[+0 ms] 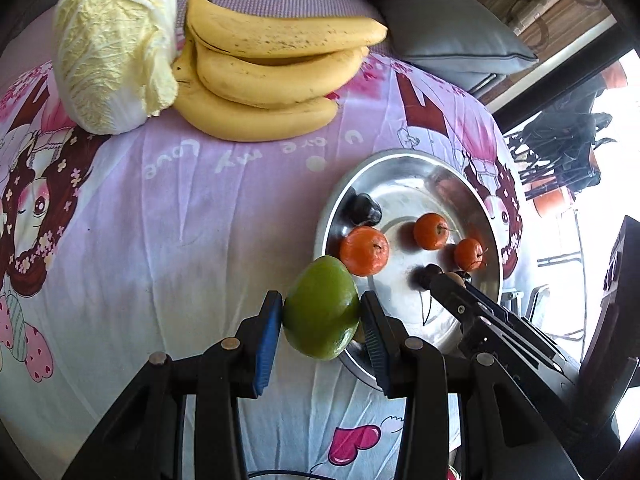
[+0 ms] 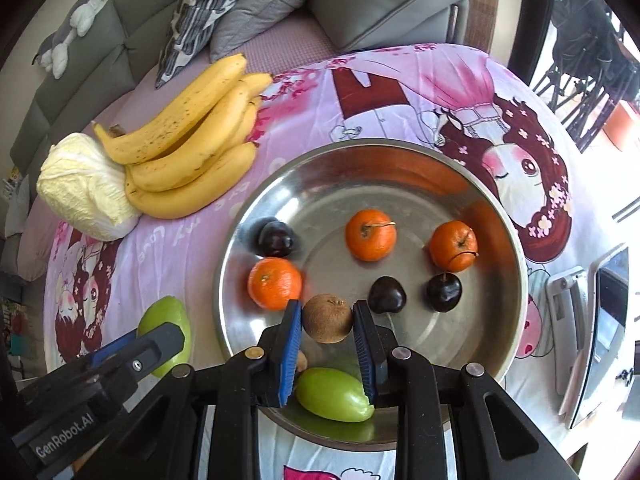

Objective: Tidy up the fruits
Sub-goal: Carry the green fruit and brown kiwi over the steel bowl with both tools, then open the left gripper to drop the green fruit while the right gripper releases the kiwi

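My left tool (image 1: 322,312) grips a smooth green mango-shaped fruit (image 1: 322,308) between its blue pads, held just outside the near rim of the round stainless-steel tray (image 1: 400,172) on the table, which is draped in a pink cartoon-print cloth (image 1: 180,220). My right tool (image 2: 327,322) is clamped on a small brown fuzzy kiwi (image 2: 327,318), held over the near part of the tray. In the tray lie three orange mandarins, one near the left rim (image 2: 275,283), one at the centre (image 2: 371,235) and one to the right (image 2: 454,246). With them are three dark, glossy plum-like fruits: one beside the left mandarin (image 2: 276,239) and two close together nearer my right tool (image 2: 387,295) (image 2: 443,292). A second green fruit (image 2: 334,394) rests against the tray's near wall, below the kiwi. Beyond the tray, well apart from it, a bunch of ripe yellow bananas (image 1: 264,68) lies on the cloth, touching a pale yellow-white napa cabbage (image 1: 116,44). Grey sofa cushions (image 2: 360,4) rise behind the table, and a silver tablet stand (image 2: 572,320) sits at its right edge.
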`<control>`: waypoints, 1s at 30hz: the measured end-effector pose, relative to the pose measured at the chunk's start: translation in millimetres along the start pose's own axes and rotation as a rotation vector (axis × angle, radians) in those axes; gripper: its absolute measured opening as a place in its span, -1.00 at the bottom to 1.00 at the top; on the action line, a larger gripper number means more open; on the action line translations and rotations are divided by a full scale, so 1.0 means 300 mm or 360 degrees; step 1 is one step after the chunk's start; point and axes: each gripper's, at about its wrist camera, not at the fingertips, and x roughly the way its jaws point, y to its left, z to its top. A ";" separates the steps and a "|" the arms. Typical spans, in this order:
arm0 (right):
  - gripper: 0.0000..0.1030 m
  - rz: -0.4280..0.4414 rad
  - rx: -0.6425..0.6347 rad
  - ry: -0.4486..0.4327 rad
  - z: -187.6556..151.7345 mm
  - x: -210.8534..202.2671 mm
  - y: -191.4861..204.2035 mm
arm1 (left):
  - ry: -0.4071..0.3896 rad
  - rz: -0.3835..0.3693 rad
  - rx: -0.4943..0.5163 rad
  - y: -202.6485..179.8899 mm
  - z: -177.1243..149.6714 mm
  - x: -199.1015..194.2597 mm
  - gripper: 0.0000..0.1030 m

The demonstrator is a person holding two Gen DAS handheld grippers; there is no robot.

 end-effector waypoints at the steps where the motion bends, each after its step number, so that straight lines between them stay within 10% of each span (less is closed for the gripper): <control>1: -0.46 -0.0001 0.0013 0.0012 0.002 0.007 -0.011 | 0.0025 -0.0013 0.0010 -0.014 -0.003 0.016 -0.19; 21: -0.40 0.0008 0.0042 0.0173 -0.001 0.073 -0.036 | 0.0064 -0.0011 -0.0035 -0.017 -0.010 0.046 -0.16; 30: 0.05 0.0087 0.0066 0.0109 -0.069 0.023 -0.037 | -0.0030 0.0248 -0.0057 0.077 -0.067 0.006 0.38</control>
